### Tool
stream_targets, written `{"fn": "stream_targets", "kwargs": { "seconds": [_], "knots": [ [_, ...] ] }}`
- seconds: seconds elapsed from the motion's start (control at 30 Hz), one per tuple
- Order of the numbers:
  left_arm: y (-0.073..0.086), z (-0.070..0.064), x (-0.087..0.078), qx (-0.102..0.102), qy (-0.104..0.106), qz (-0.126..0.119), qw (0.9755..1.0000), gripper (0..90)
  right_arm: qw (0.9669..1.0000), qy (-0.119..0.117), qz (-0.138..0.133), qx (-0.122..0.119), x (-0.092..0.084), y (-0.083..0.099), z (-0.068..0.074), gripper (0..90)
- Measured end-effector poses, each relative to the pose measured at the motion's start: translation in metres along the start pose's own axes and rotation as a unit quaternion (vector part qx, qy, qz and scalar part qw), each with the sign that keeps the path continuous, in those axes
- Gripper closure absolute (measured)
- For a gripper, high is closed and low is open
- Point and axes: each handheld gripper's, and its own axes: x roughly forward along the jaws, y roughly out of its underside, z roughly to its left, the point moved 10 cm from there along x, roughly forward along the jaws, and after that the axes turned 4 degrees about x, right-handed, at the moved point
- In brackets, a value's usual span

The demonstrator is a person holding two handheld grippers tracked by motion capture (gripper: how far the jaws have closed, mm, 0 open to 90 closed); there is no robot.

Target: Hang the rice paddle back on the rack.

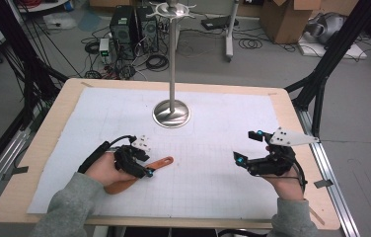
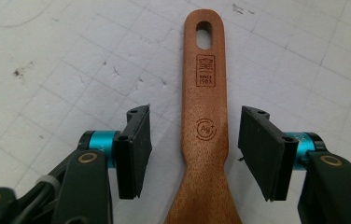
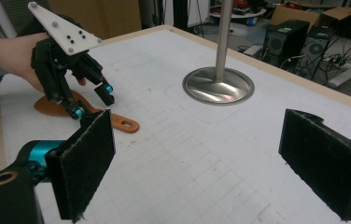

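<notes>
The wooden spatula lies flat on the white gridded mat, near the metal stand and on the person's side of its round base, toward the left. In the high view its handle end with the hole points toward the middle of the mat, and its blade is partly hidden under the left hand.

The left gripper is low over the spatula. The left gripper view shows what the high view cannot: the handle runs straight up between the two black pads, with a gap of bare mat on each side. The pads do not touch the wood, so the fingers are spread around the handle and not pinching it. This view also shows the oval hole at the end of the handle and two marks burned into the wood, too small to see from above.

The right gripper is well to the right of the stand's base, held above the mat. In the right gripper view its two pads stand wide apart with nothing between them. The same view shows the left gripper from the side, one fingertip on each side of the handle, and the stand's shiny base behind.
</notes>
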Motion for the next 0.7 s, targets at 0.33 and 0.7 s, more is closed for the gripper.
{"fn": "stream_targets", "kwargs": {
  "seconds": [0.33, 0.7],
  "knots": [
    [0.0008, -0.0009, 0.0031, 0.009, -0.009, 0.008, 0.9999, 48.9, 1.0, -0.001, 0.002, 0.0, 0.0, 0.0004, 0.0005, 9.3],
    [-0.0002, -0.0031, 0.0024, 0.021, -0.006, 0.007, 0.9997, 64.5, 1.0, -0.003, 0.001, 0.0, 0.0001, 0.0001, 0.0012, 9.4]
  ]
}}
